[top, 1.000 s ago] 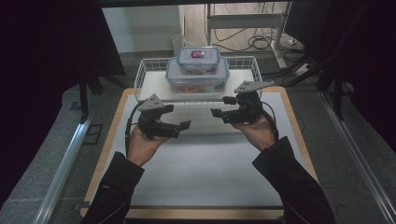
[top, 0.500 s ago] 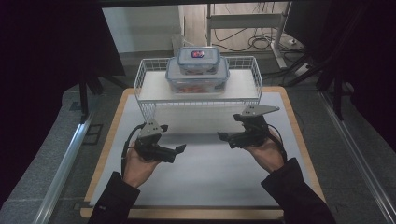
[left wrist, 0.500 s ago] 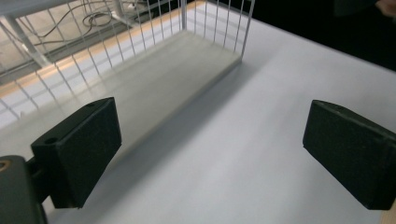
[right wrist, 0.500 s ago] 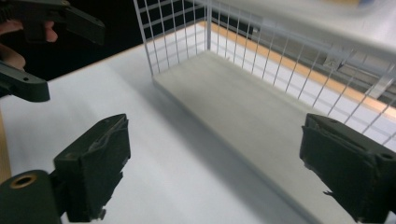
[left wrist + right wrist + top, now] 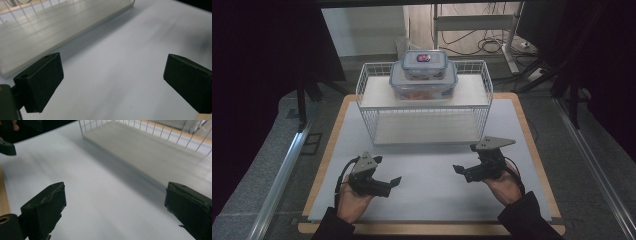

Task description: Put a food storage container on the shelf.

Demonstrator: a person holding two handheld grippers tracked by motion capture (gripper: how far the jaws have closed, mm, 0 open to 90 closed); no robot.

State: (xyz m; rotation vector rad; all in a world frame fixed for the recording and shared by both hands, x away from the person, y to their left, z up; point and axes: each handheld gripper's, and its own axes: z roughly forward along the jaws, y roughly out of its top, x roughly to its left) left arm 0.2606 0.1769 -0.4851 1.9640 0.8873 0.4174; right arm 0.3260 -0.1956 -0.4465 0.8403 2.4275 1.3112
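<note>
White wire is forming the two-tier rack [image 5: 424, 107] at twelve o'clock on the tabletop [image 5: 427, 185], and on its upper shelf two clear lidded boxes are sitting stacked, the small box [image 5: 424, 61] resting on the large box [image 5: 423, 82]. The left claw [image 5: 379, 186] is hovering low at seven o'clock and the right claw [image 5: 464, 172] at five o'clock, well apart from the rack. The jaws of both have just been opening; they are standing wide with nothing between them, just bare mat in the left gripper view [image 5: 112, 82] and the right gripper view [image 5: 112, 205]. To my eye the hands are resting between steps, so nothing is being handled. Any next move on the boxes is calling for a reach forward and up to the top shelf. Counting: two claws, two boxes, one rack with two shelves.
</note>
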